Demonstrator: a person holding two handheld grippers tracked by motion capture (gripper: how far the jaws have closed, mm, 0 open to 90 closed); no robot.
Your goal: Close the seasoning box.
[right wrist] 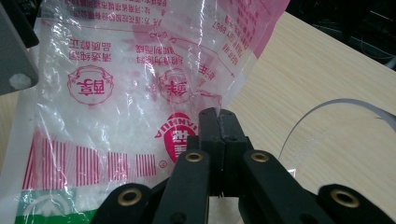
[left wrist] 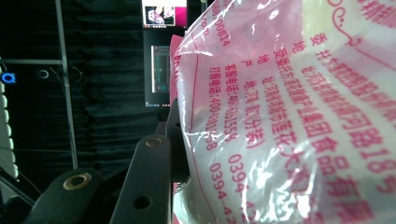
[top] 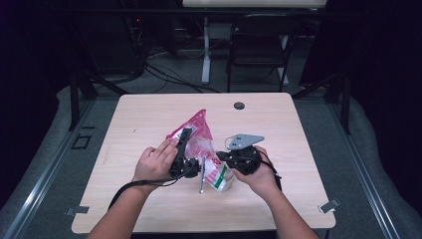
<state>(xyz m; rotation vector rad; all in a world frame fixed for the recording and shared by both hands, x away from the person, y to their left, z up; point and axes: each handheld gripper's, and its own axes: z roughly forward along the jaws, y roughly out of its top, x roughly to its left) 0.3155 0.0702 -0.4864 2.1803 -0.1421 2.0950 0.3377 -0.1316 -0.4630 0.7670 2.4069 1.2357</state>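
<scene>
A clear plastic bag (top: 200, 130) with pink and red printing lies across the middle of the wooden table (top: 144, 114), white contents showing through it. My left gripper (top: 186, 135) reaches up over the bag's pink upper part. In the left gripper view one black finger (left wrist: 150, 173) presses against the bulging bag (left wrist: 289, 121), which hides the other finger. My right gripper (top: 220, 157) comes in from the right. Its jaws are shut together on a thin edge of the bag (right wrist: 121, 93) at the gripper's tips (right wrist: 218, 115).
A thin grey strip (top: 202, 175) lies on the table beside the bag's lower end, and a curved pale strip (right wrist: 327, 106) shows on the wood. A round black grommet (top: 239, 105) sits near the far edge. A folding chair (top: 259, 45) stands beyond the table.
</scene>
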